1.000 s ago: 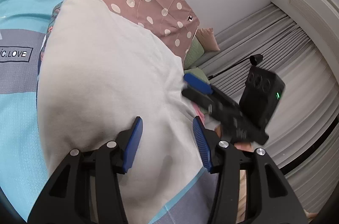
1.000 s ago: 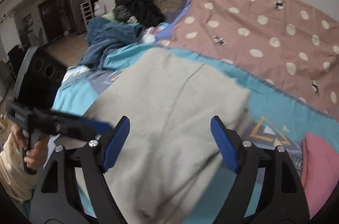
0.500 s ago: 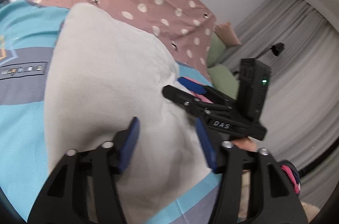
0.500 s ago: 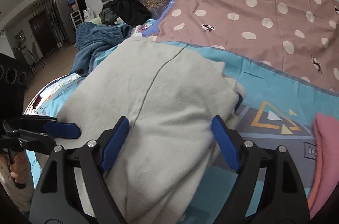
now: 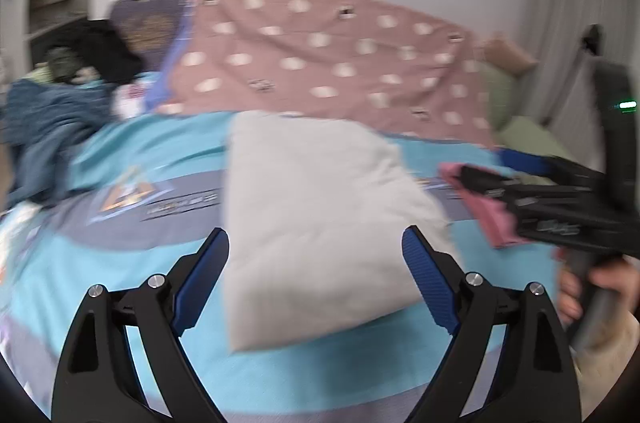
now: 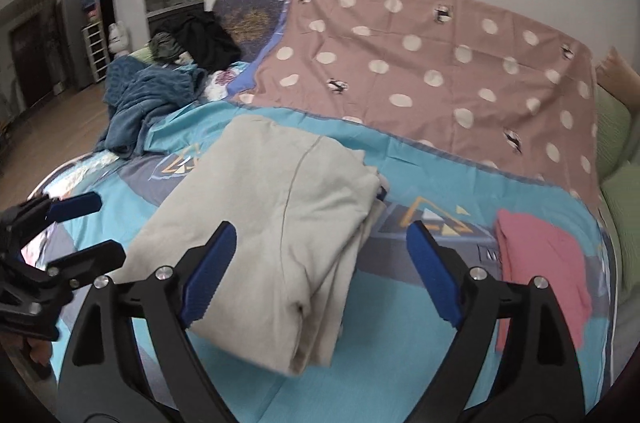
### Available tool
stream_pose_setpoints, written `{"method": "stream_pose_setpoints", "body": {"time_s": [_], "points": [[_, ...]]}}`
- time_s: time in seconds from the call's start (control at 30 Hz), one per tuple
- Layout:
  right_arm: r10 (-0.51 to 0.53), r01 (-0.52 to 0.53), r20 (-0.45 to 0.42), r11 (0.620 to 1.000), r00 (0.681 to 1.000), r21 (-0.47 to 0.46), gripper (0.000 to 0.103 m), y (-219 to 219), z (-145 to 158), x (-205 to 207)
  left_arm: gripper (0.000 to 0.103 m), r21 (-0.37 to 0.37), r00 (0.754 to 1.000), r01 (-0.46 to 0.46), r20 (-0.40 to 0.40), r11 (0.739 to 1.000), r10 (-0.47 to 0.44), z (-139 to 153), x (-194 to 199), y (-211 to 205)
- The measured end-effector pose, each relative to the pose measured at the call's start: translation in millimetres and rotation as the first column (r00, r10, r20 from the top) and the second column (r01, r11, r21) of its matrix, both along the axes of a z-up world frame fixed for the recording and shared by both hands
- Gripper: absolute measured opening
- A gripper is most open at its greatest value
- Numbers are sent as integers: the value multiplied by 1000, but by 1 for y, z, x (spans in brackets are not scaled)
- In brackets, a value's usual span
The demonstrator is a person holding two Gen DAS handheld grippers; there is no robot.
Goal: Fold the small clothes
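On bed (image 6: 420, 375): one beige garment (image 6: 272, 219) (folded), one pink garment (image 6: 540, 263).

Matt beige cloth garment (image 6: 276, 207); smooth printed cotton bed sheet (image 6: 436, 175); fluffy blue blanket (image 6: 144, 95); matt black plastic right gripper (image 6: 320, 279), ribbed blue pads (image 6: 208, 275).

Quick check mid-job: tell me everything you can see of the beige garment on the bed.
The beige garment is a soft, plain knit-looking piece, folded into a thick oblong bundle with a seam line down its top face and stacked layers showing at its near and right edges. It lies flat on the blue bedspread, left of the pink garment and apart from it. The left gripper and right gripper are both open, gripping nothing.
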State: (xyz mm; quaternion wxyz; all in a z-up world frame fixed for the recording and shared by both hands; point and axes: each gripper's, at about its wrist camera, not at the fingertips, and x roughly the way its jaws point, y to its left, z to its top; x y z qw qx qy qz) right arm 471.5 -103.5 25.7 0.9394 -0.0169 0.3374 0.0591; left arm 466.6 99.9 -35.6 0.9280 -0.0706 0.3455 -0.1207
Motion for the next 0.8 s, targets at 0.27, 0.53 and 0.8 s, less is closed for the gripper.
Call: {"method": "stream_pose_setpoints", "body": {"time_s": [0.27, 0.53, 0.8], "points": [[-108, 106, 16, 992, 994, 61, 93, -7, 10, -60, 89, 95, 994, -108, -9, 990, 109, 12, -46, 0], [-143, 143, 61, 990, 988, 15, 98, -1, 14, -120, 96, 100, 990, -121, 89, 988, 112, 26, -107, -9], [-198, 199, 97, 980, 975, 0, 101, -7, 16, -184, 100, 152, 985, -109, 146, 982, 87, 39, -162, -32]]}}
